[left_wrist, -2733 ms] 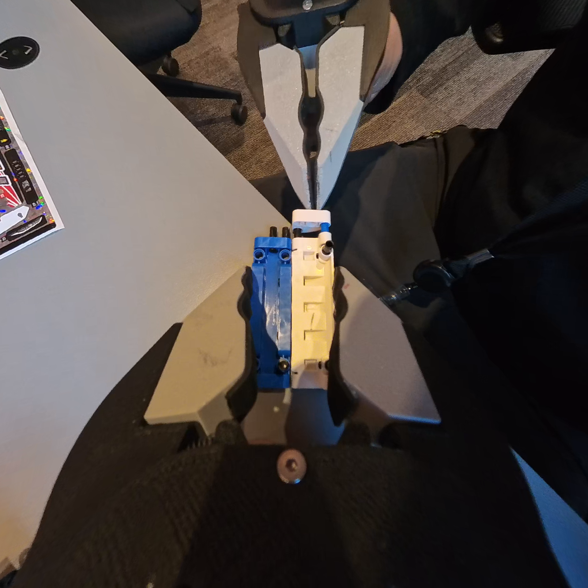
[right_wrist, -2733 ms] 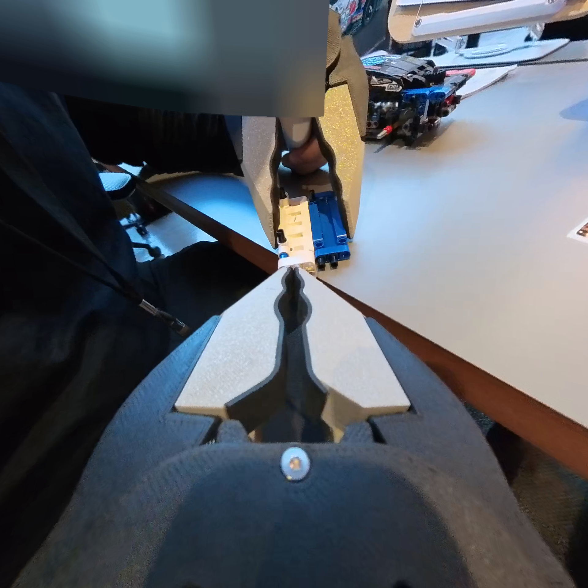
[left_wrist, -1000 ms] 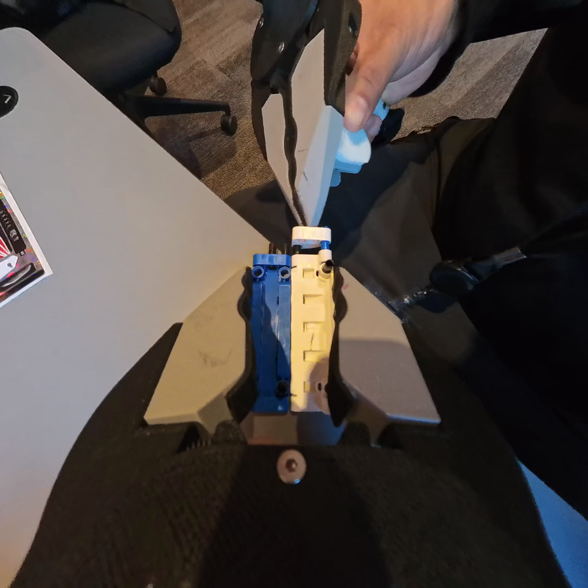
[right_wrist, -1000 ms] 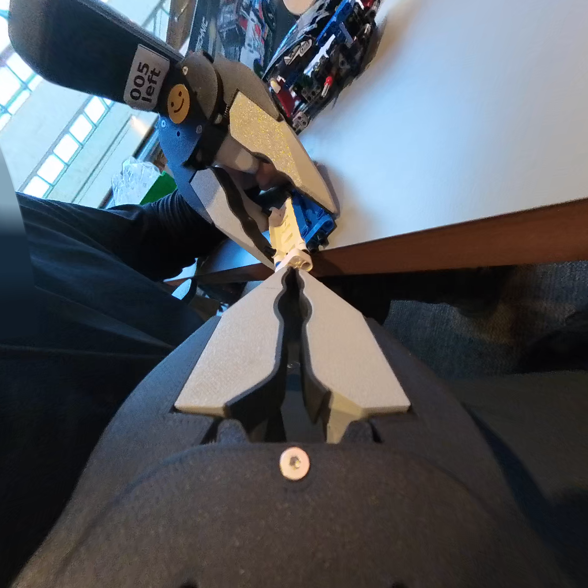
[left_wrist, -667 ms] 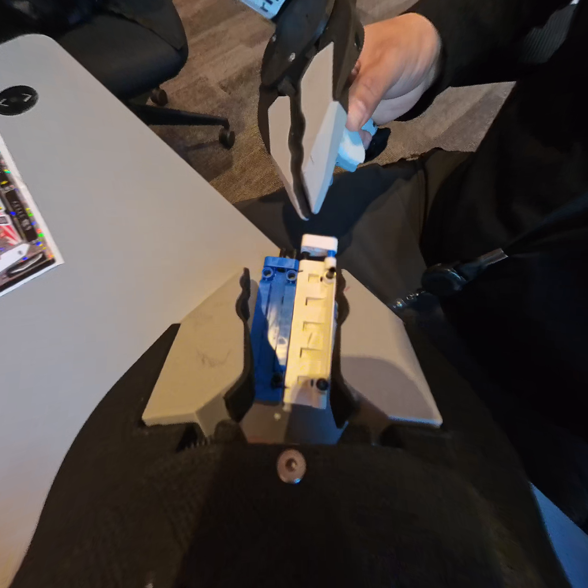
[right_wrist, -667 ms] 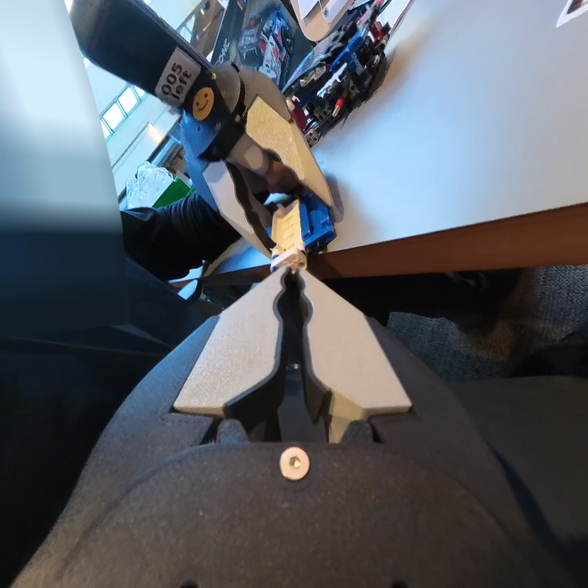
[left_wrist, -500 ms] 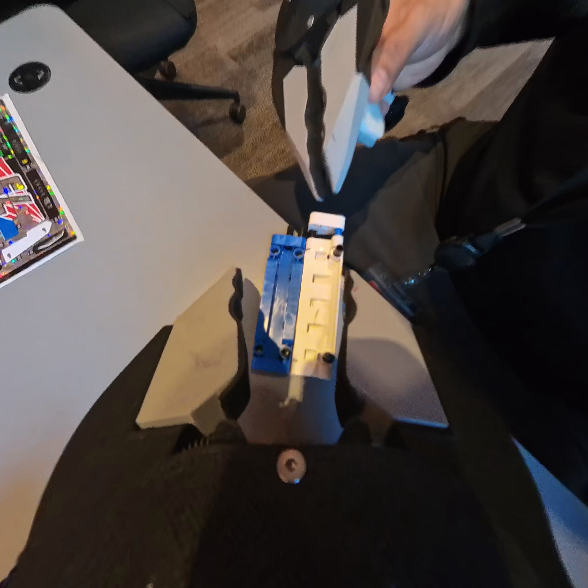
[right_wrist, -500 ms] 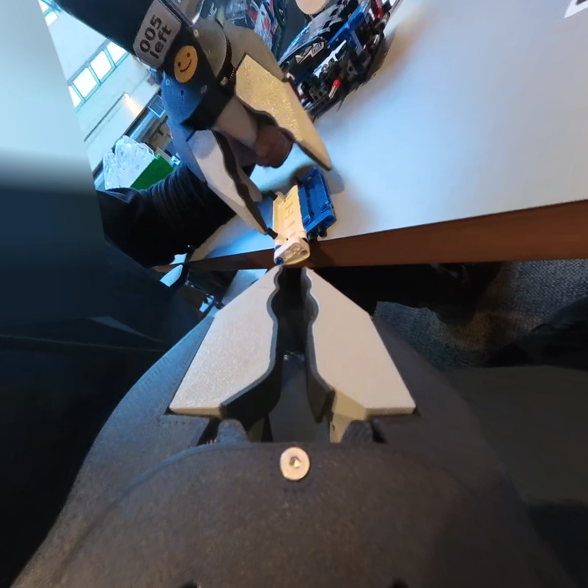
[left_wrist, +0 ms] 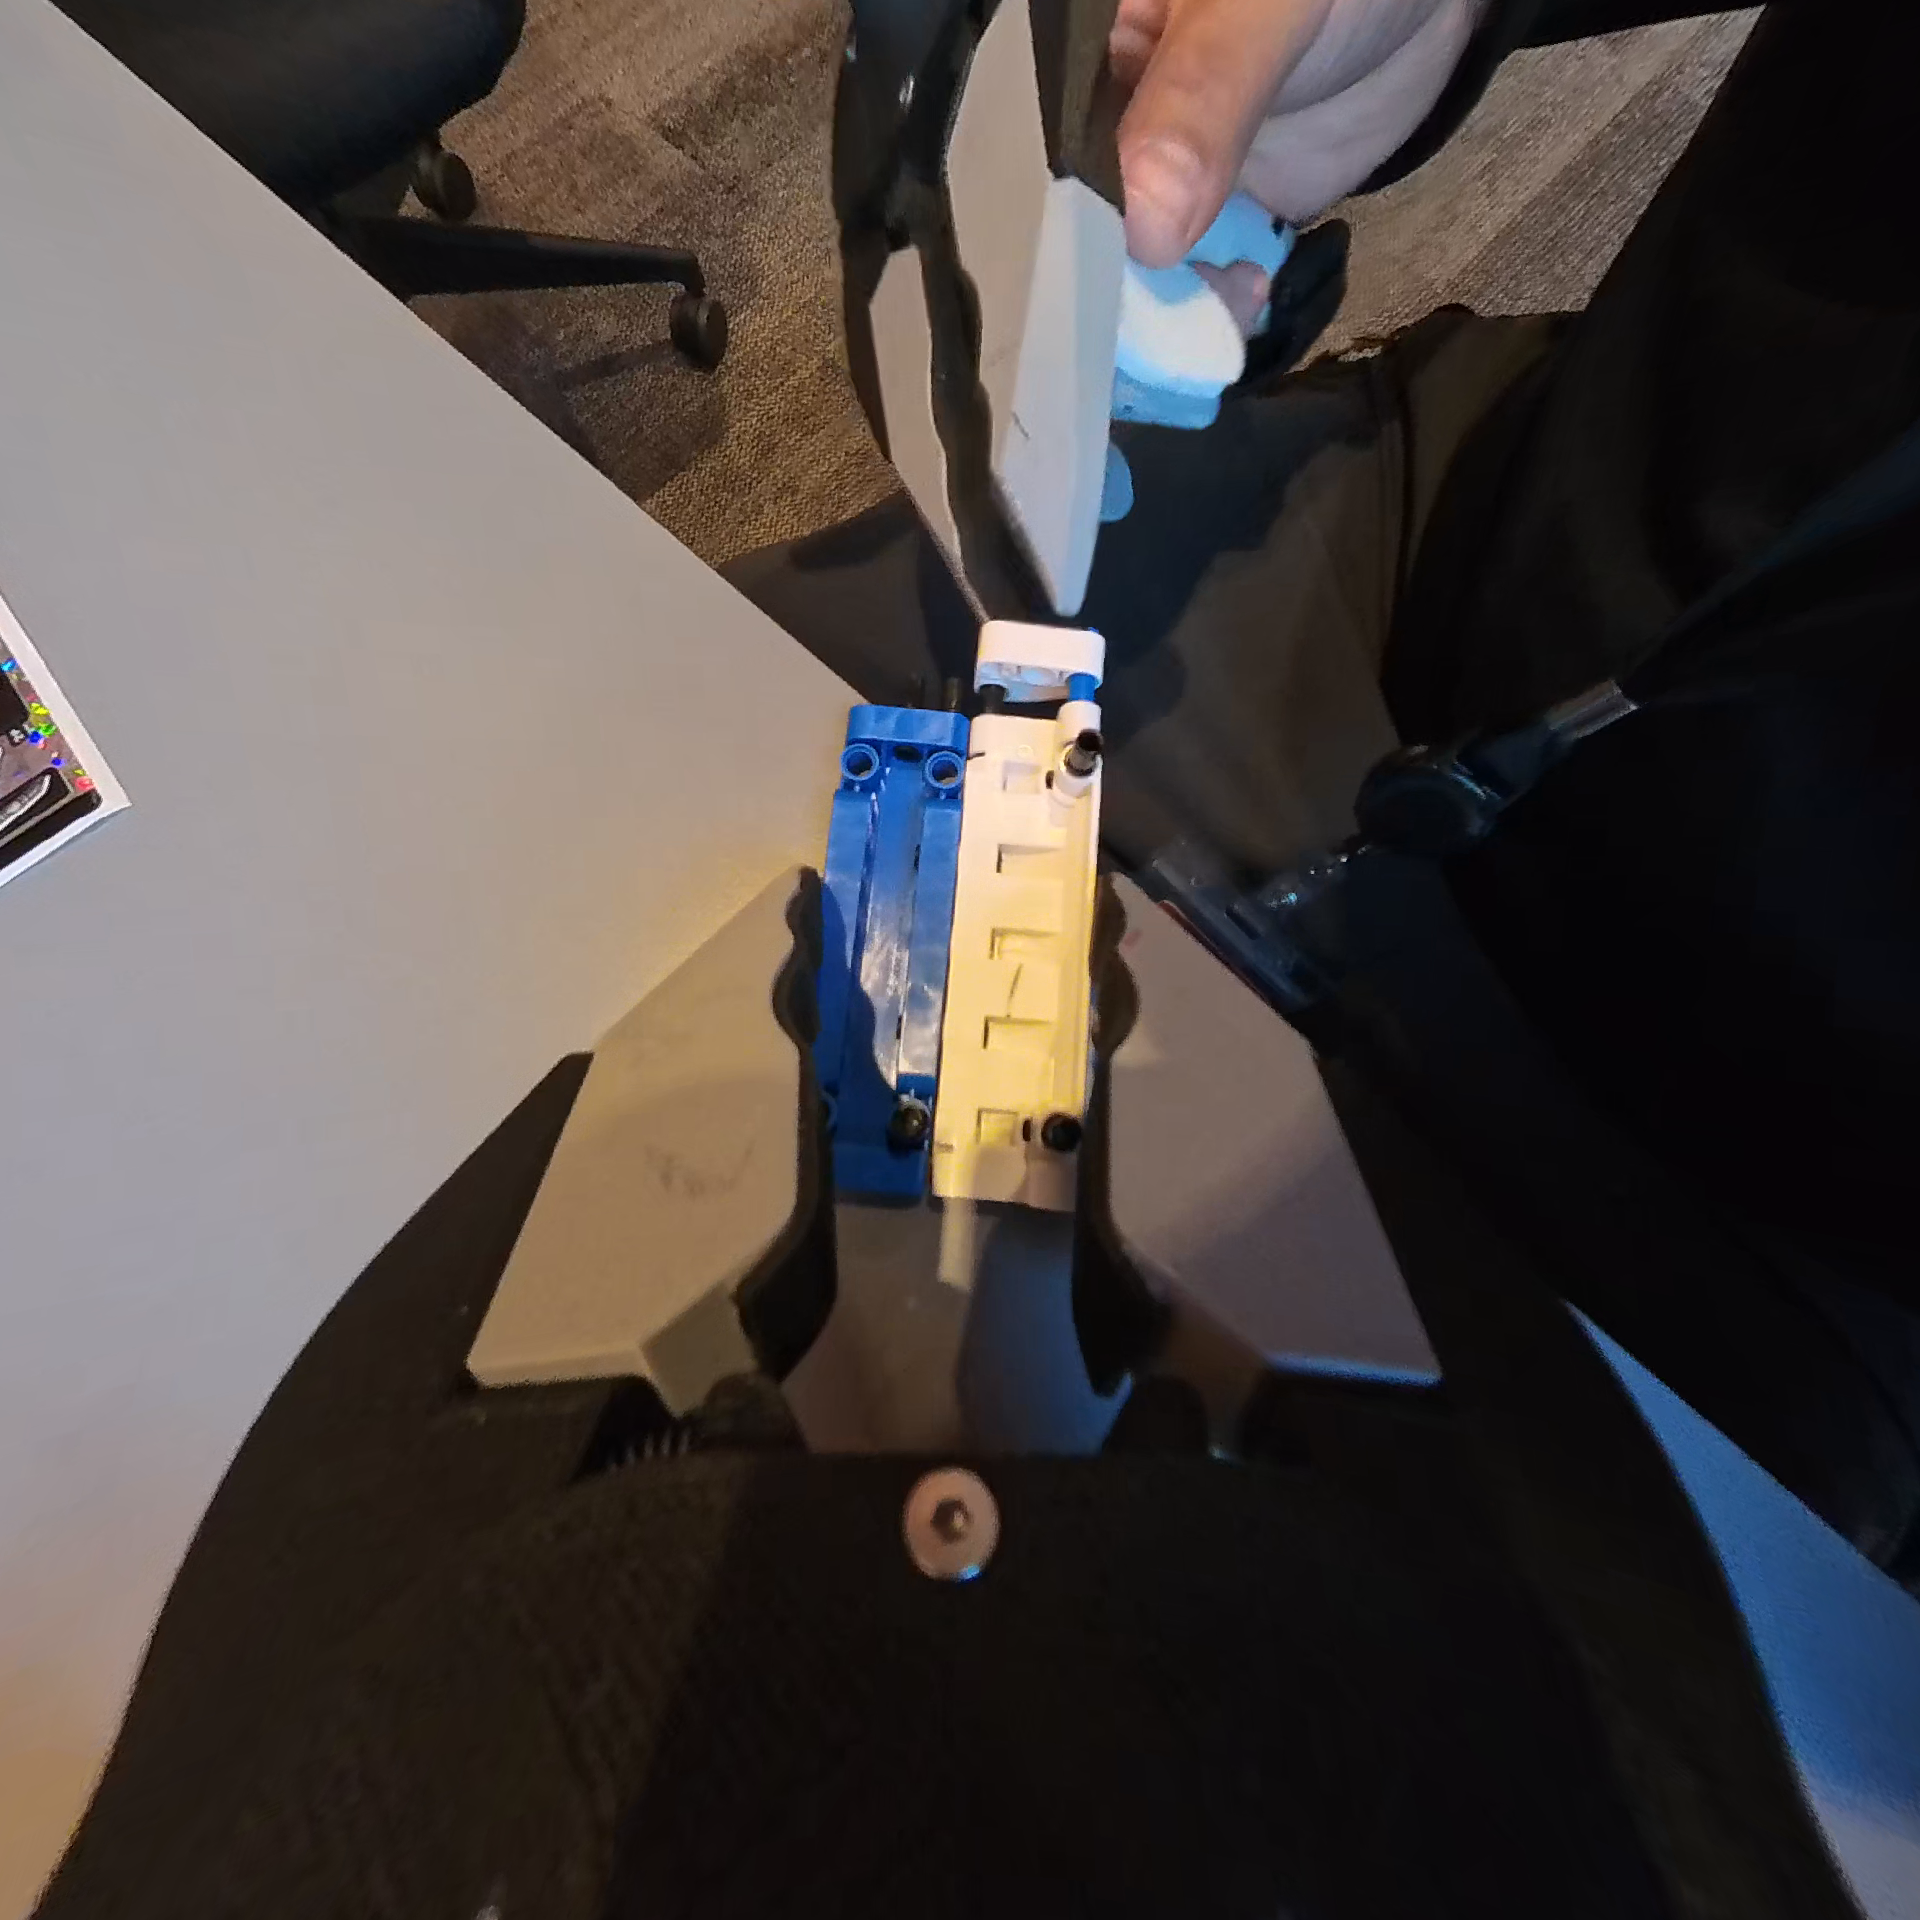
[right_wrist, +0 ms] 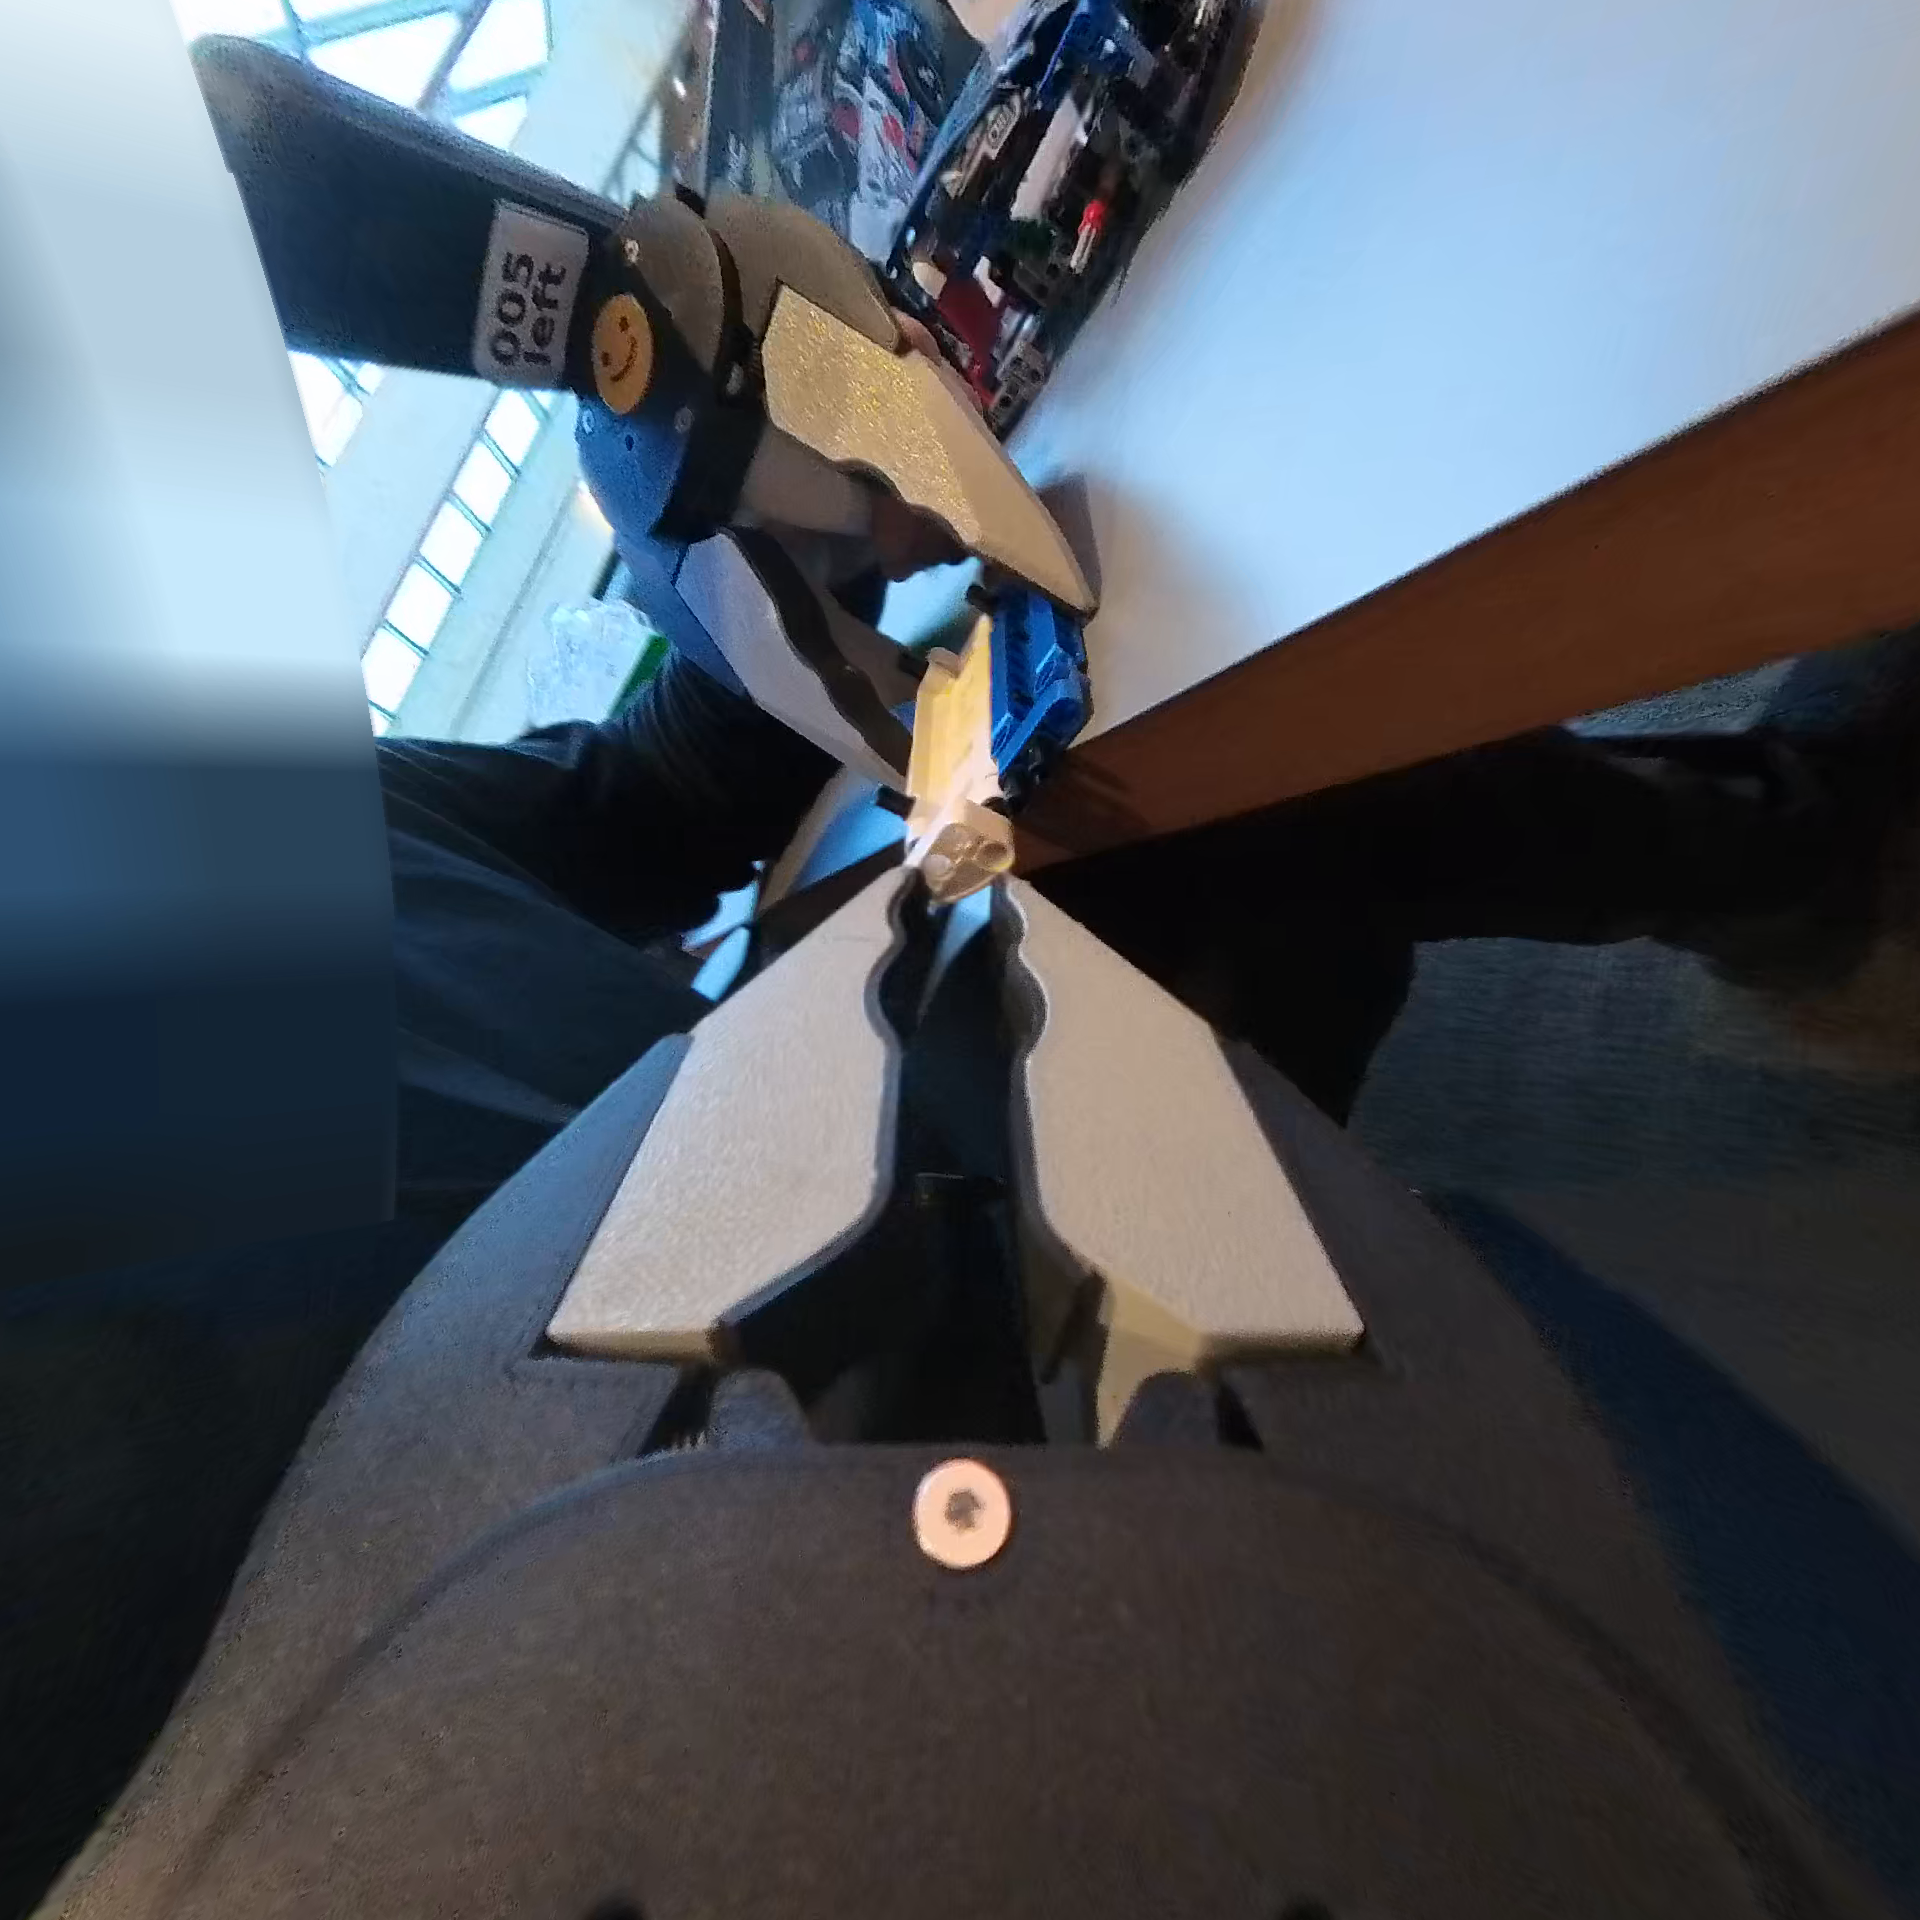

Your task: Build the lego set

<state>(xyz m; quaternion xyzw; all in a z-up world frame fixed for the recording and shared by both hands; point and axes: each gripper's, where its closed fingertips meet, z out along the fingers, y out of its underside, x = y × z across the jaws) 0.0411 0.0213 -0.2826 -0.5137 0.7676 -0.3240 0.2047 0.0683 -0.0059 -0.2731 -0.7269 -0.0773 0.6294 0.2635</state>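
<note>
My left gripper (left_wrist: pixel 956 883) is shut on a lego assembly, a blue panel (left_wrist: pixel 883 935) joined to a white panel (left_wrist: pixel 1023 935). It holds the assembly at the table's corner edge. A small white connector (left_wrist: pixel 1039 657) sits on blue pins at the assembly's far end. My right gripper (left_wrist: pixel 1023 608) comes in from the far side, rolled on its side. Its jaws stand slightly apart, tips right at the connector. In the right wrist view the connector (right_wrist: pixel 966 857) lies just past my right gripper (right_wrist: pixel 956 899). The left gripper (right_wrist: pixel 987 686) holds the blue panel (right_wrist: pixel 1039 675) behind it.
The grey table (left_wrist: pixel 364 623) has a brown edge (right_wrist: pixel 1455 644). A sticker sheet (left_wrist: pixel 42 769) lies at its left. A partly built lego car (right_wrist: pixel 1039 156) stands farther back. An office chair base (left_wrist: pixel 582 260) is on the carpet. A hand (left_wrist: pixel 1226 104) and dark clothing are close. The left gripper's tips are roughly 5 cm from the right gripper's.
The right gripper rolled onto its side, drew back from the connector, parted its jaws a little and came back to it. The left gripper loosened briefly, then closed on the assembly again.
</note>
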